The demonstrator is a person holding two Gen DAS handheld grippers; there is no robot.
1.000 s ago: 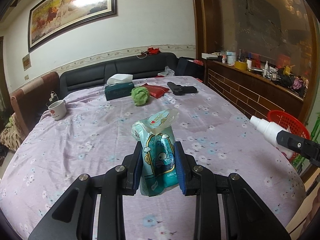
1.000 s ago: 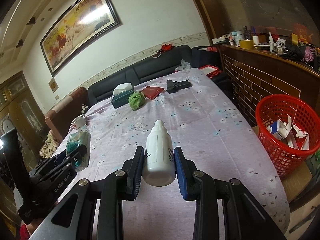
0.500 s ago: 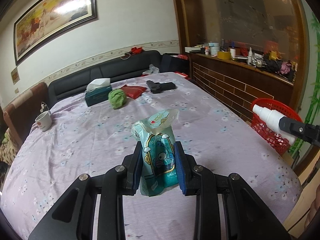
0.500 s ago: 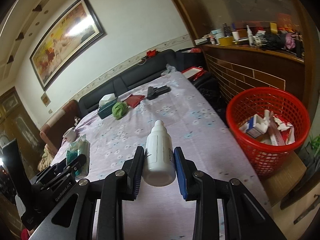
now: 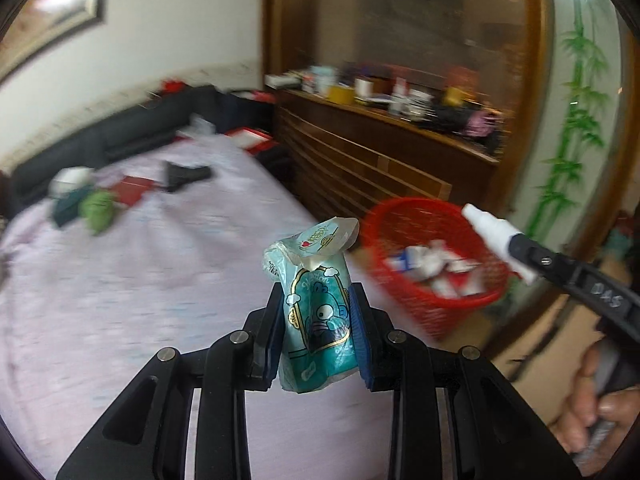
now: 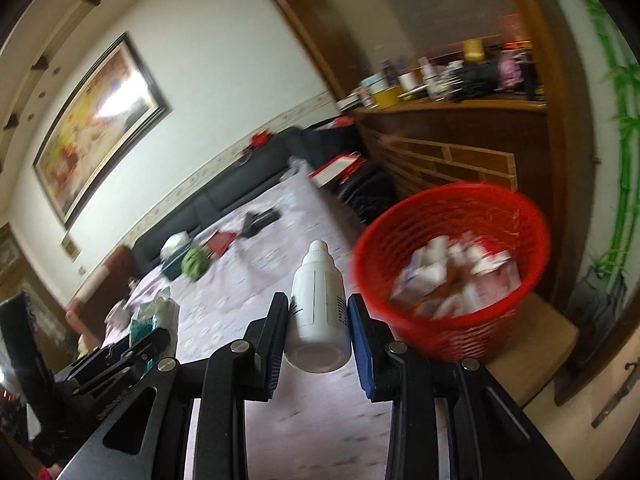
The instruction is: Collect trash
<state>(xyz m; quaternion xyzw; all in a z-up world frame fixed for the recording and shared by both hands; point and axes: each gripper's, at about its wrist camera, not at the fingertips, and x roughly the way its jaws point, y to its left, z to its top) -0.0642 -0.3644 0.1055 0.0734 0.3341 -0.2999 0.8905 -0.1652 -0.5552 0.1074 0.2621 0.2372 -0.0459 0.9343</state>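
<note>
From the left wrist view, the left gripper (image 5: 317, 334) has its jaws clamped on a teal snack packet (image 5: 318, 316), which stands upright between the blue pads with its crumpled top poking above them. Over at two o'clock sits the red basket (image 5: 424, 304), already holding white and red scraps, just off the edge of the lilac-clothed worktop (image 5: 120, 300). From the right wrist view, the right gripper (image 6: 318, 338) grips a white bottle (image 6: 318, 312) squarely between its jaws, nozzle pointing away toward twelve o'clock. The basket (image 6: 460, 332) lies at two o'clock, near the bottle but not touching it.
</note>
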